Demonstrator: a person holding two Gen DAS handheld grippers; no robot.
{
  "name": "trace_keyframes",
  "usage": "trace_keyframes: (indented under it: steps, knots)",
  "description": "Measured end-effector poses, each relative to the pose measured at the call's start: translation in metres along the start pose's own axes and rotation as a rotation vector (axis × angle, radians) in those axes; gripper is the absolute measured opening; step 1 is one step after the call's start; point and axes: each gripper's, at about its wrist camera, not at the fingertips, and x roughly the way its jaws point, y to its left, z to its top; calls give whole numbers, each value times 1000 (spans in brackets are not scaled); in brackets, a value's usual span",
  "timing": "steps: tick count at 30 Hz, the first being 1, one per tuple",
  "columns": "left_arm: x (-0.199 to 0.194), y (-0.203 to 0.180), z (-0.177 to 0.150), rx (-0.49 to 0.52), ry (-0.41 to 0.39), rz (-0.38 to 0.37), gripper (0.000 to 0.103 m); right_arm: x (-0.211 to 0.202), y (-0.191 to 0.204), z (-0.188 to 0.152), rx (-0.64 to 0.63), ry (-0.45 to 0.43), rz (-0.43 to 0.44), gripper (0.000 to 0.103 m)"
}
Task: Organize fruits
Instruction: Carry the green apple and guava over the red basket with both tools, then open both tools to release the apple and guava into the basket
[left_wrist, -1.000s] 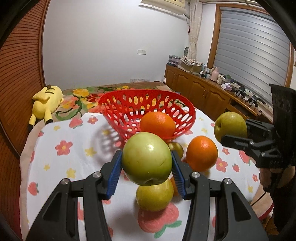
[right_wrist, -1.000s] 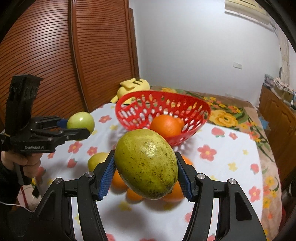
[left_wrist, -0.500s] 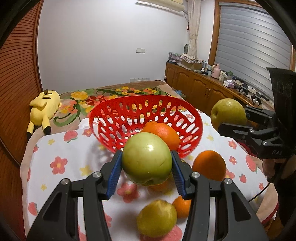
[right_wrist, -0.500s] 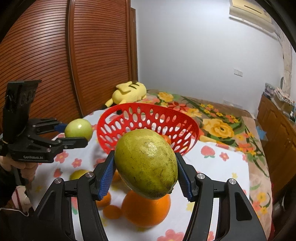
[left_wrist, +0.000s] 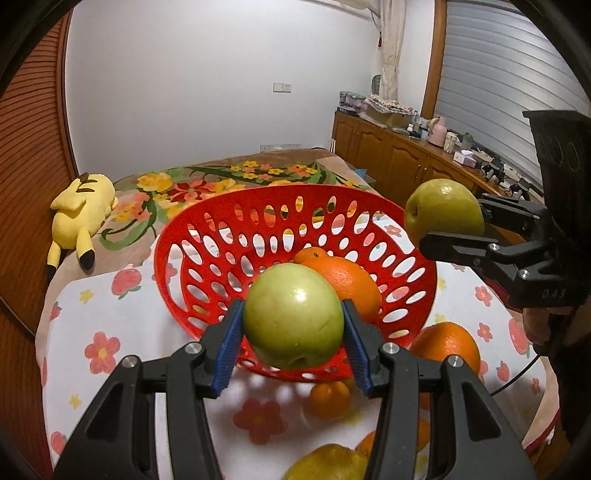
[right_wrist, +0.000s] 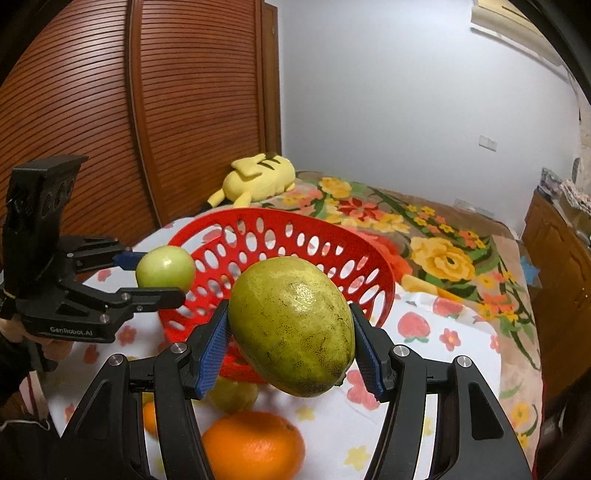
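Note:
My left gripper is shut on a green apple, held just above the near rim of the red slotted basket. An orange lies inside the basket. My right gripper is shut on a speckled yellow-green pear, held above the basket's near rim. The right gripper and its pear show at the right in the left wrist view. The left gripper and its apple show at the left in the right wrist view.
Loose fruit lies on the flowered white cloth: a large orange, a small orange, a pear. A yellow plush toy lies behind the basket. Wooden slatted doors stand on one side, cabinets on the other.
Both grippers have moved forward and up toward the basket with their fruit still held. The loose fruit on the cloth now lies below and behind the fingers.

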Motion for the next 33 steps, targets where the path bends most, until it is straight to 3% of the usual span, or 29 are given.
trace_keyframes:
  steps: [14, 33]
  knots:
    - [21, 3, 5, 1, 29, 2, 51, 30, -15, 11, -5, 41, 11, 63]
    - [5, 25, 17, -18, -35, 17, 53, 62, -19, 25, -45, 101, 28, 63]
